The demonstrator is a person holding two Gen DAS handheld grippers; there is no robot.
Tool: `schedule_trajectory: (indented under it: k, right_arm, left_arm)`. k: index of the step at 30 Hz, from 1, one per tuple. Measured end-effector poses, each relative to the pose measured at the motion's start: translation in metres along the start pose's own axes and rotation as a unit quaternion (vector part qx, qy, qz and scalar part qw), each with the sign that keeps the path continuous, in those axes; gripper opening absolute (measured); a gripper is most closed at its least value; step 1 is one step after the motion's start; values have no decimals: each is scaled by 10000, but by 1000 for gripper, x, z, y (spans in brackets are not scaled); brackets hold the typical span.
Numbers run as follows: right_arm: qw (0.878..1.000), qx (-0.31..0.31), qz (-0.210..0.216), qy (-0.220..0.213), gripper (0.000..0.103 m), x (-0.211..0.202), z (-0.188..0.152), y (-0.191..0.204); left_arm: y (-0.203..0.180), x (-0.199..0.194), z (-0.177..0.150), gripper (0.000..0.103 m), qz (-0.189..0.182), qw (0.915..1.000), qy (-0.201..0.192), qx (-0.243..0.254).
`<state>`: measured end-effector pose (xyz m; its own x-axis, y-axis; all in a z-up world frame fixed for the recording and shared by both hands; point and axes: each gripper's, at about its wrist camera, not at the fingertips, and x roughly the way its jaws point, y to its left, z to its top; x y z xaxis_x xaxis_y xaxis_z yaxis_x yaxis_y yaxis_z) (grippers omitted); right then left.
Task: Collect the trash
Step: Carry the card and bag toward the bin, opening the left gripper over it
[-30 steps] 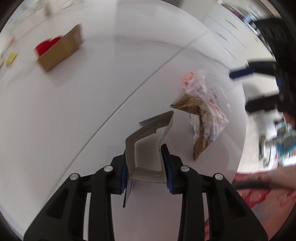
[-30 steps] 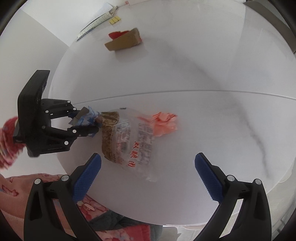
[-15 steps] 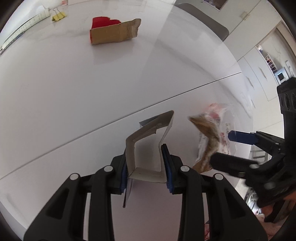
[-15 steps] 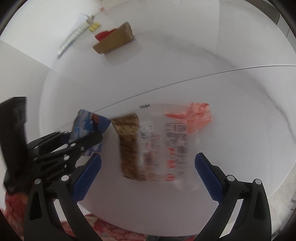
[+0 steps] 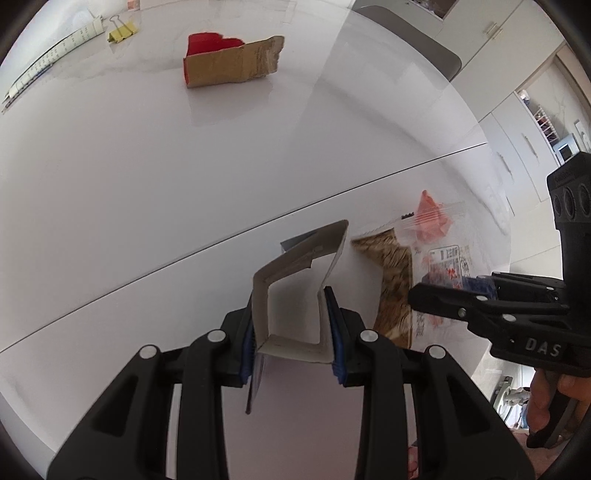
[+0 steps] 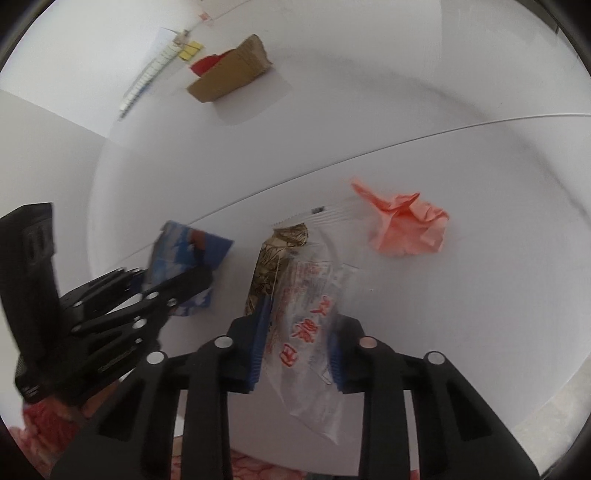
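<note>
Trash on the white table (image 5: 155,177): four pieces in view. The clear printed wrapper (image 6: 306,317) lies near the table's near edge, its brown patterned end pointing away from the person, its printed end between the right gripper (image 6: 295,343)'s blue pads. Those jaws are closing; in the right wrist view the pads already sit against both sides of the plastic, which bunches up between them, so I read this as a pinch taking hold. Wrapper bottom looks to rest on the table, not yet lifted.

Left gripper (image 5: 293,343) is pinching a folded carton scrap (image 5: 295,291), grey-white inside, blue print outside (seen from the right wrist view). Pads press the two side flaps, and the folded shape props the jaws partly apart. It hangs clear just left of the wrapper, probably parked there so both hands can carry a piece at once.

Crumpled pink paper (image 6: 406,229) lies loose just beyond the wrapper's far end, untouched. Torn brown-and-red cardboard box (image 5: 229,62) sits well away across the table, past the seam line. Near it, a yellow binder clip (image 5: 122,29) and a ruler (image 5: 48,62); likely not trash.

Judgement: two pieces in hand, two left. Thin plastic may slip if gripped only at its edge.
</note>
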<state>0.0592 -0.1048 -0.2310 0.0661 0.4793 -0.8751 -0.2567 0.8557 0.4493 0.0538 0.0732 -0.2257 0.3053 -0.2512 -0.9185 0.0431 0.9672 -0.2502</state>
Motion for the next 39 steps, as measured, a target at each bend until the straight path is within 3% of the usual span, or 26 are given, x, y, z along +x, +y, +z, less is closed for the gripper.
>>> schedule_trajectory:
  k: [4, 11, 18, 25, 31, 36, 39]
  right_arm:
    - [9998, -120, 91, -104, 25, -20, -9, -1]
    - [9959, 35, -427, -802, 25, -102, -30, -39]
    - [9780, 423, -1374, -1512, 25, -182, -90, -94]
    - [9541, 1241, -1926, -1928, 25, -229, -167, -158]
    - [9418, 1720, -2009, -2078, 25, -251, -212, -196]
    - [9385, 1841, -1979, -2147, 25, -253, -225, -208]
    - [9388, 1837, -1969, -2149, 25, -253, -227, -212]
  left_arm:
    - [-11, -8, 4, 31, -11, 9998, 6, 178]
    - [-76, -28, 14, 31, -139, 9941, -29, 1072]
    - [-188, -39, 9, 31, -581, 9743, -2, 2176]
    - [-300, -30, -23, 31, -889, 9434, 235, 3185]
    - [-351, -15, -51, 32, -728, 9271, 476, 3645]
    - [-368, -8, -63, 32, -641, 9185, 623, 3851]
    - [-372, -5, -66, 49, -602, 9169, 707, 3881]
